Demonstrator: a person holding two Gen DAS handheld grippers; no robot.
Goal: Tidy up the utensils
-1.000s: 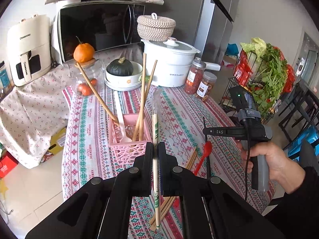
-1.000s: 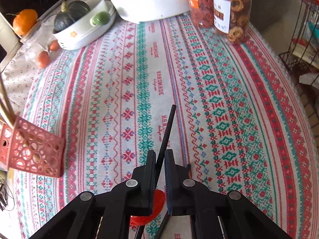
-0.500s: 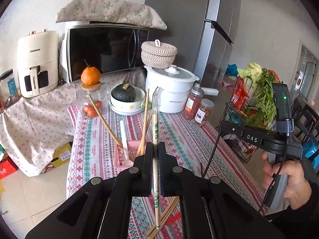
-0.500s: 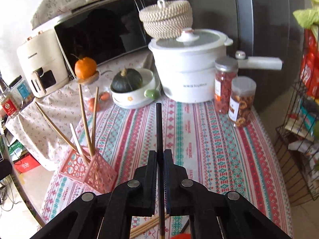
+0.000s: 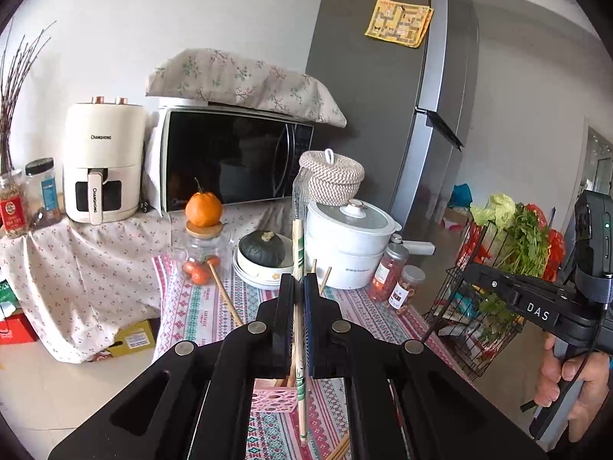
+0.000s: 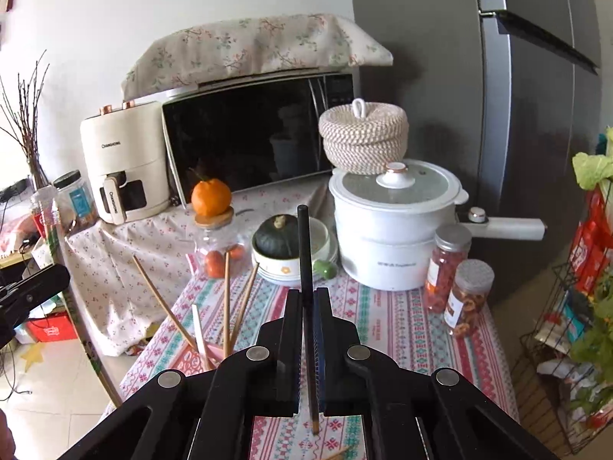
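My left gripper (image 5: pixel 299 280) is shut on a pair of wrapped chopsticks (image 5: pixel 298 245), held upright above the pink utensil basket (image 5: pixel 274 398). The basket holds several wooden chopsticks (image 6: pixel 227 299) and a white spoon (image 6: pixel 199 329). My right gripper (image 6: pixel 306 295) is shut on a thin black utensil handle (image 6: pixel 303 245), raised well above the table; its lower end is hidden. The right gripper also shows at the right edge of the left wrist view (image 5: pixel 536 306). Loose chopsticks (image 5: pixel 339 448) lie on the patterned tablecloth (image 6: pixel 383 322).
At the back of the table stand a white pot (image 6: pixel 394 226), a bowl with a green squash (image 6: pixel 277 237), two spice jars (image 6: pixel 459 287) and a glass jar topped by an orange (image 6: pixel 211 199). A wire vegetable rack (image 5: pixel 494 287) stands to the right.
Both grippers have lifted and tilted up, each keeping hold of its utensil. The right gripper's black utensil has come off the table, and the views now look toward the microwave and fridge.
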